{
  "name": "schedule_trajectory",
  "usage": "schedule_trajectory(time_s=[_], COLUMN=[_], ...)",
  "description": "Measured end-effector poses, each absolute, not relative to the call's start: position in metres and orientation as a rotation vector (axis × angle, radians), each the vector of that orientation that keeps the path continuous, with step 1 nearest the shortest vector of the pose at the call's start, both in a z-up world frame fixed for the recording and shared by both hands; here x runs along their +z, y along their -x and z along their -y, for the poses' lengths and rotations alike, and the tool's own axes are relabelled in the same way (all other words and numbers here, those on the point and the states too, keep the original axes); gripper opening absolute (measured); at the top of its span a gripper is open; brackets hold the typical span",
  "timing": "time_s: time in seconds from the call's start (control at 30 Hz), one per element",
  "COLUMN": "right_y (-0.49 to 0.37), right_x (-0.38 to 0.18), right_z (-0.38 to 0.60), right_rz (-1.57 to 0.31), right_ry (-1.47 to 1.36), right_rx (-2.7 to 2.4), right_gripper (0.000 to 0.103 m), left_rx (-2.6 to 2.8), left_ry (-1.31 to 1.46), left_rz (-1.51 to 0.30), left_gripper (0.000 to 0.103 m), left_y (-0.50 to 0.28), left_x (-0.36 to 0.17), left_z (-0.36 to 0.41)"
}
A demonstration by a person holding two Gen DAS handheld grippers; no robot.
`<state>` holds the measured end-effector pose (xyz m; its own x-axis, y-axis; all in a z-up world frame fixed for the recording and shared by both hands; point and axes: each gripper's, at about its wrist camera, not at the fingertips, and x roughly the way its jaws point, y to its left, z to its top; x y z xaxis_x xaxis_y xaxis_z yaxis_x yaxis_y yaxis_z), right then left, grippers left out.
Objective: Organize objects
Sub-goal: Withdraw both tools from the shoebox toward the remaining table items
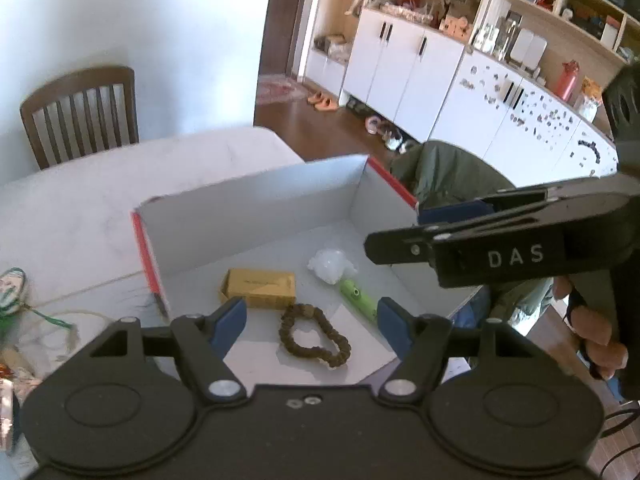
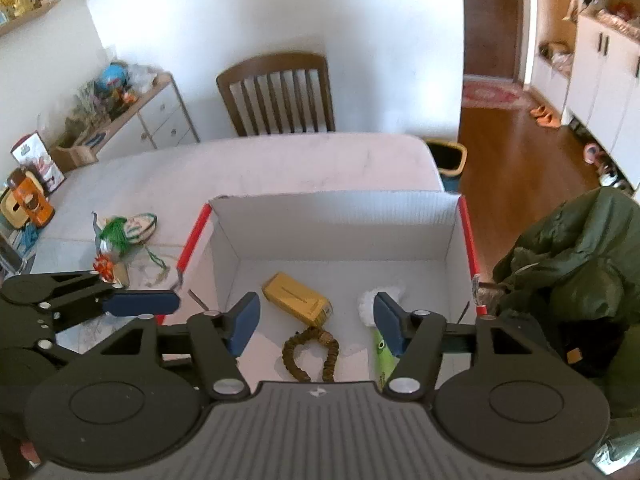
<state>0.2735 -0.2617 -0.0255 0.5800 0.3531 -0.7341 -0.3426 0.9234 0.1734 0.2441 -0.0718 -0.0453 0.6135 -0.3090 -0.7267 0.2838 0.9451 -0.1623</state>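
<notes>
Both the left gripper (image 1: 310, 320) and right gripper (image 2: 312, 322) gape empty above the limp, light bead bracelet (image 1: 314, 336), best pinched across one strand.

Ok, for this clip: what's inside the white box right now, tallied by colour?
Yellow: 1, small carton
Brown: 1, bead bracelet
White: 1, crumpled wad
Green: 1, tube-shaped toy
Total: 4 in the box; a flat white sheet under the bracelet is not counted.
</notes>
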Motion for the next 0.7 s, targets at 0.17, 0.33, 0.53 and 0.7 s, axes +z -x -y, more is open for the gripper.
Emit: schedule_trajectory(time_s=[0.17, 0.33, 0.53, 0.7], right_y=[-0.250, -0.227, -0.203, -0.190], right_x=[-0.012, 0.000, 0.009, 0.011], right_z=[0.252, 0.239, 0.215, 0.196], right_rz=[-0.813, -0.758, -0.714, -0.699], right_ry=[-0.034, -0.056, -0.062, -0.081], right_rx=[0.410, 0.408, 0.409, 0.417], right_gripper=[0.063, 0.068, 0.077, 0.084], left_rx=[-0.333, -0.338, -0.321, -0.310], left_ry=[0.035, 0.050, 0.068, 0.089], left_rz=[-0.792, -0.759, -0.732, -0.719], left_gripper=[0.074, 0.078, 0.084, 0.089], left_y=[-0.224, -0.207, -0.189, -0.175], left_x=[-0.028, -0.015, -0.007, -0.003], left_z=[0.061, 0.047, 0.017, -0.009])
